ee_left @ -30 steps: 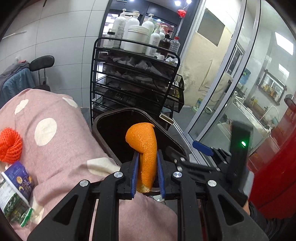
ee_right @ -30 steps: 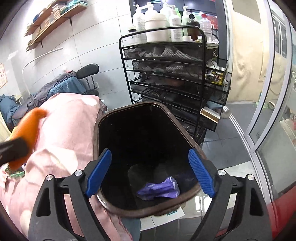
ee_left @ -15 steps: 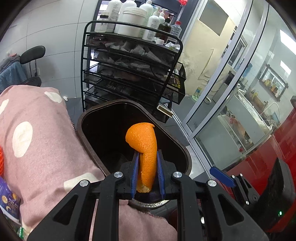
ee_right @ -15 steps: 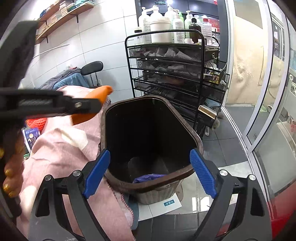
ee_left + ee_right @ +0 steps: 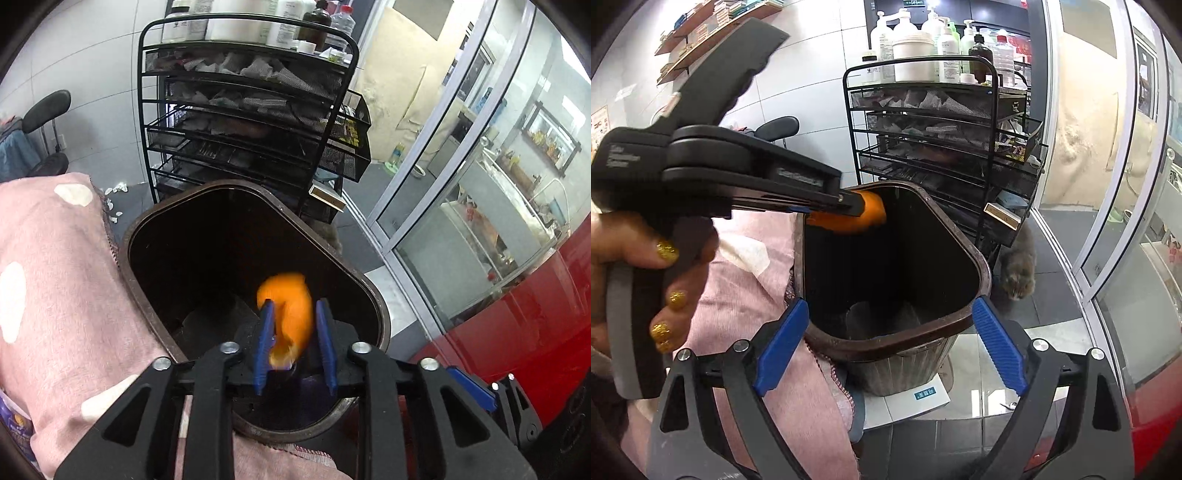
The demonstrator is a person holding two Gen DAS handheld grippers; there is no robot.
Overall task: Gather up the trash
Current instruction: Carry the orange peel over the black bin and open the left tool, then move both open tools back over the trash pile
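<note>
An orange peel (image 5: 290, 314) sits blurred between the blue pads of my left gripper (image 5: 293, 317), whose jaws stand a little apart from it; the peel is slipping down over the open dark brown trash bin (image 5: 373, 295). In the right wrist view the left gripper (image 5: 857, 206) reaches over the bin's rim (image 5: 982, 269) with the peel (image 5: 866, 218) at its tip. My right gripper (image 5: 886, 339) is wide open and empty, its pads on either side of the bin's near rim.
A pink dotted cloth (image 5: 55, 277) covers the surface left of the bin. A black wire rack (image 5: 251, 122) with bottles stands behind the bin. Glass doors (image 5: 461, 166) are at right. A grey cat (image 5: 1019, 273) crouches beside the bin.
My left gripper moved over the bin and its jaws parted; the peel, held upright before, now tilts and blurs as it drops. My right gripper came closer to the bin's rim.
</note>
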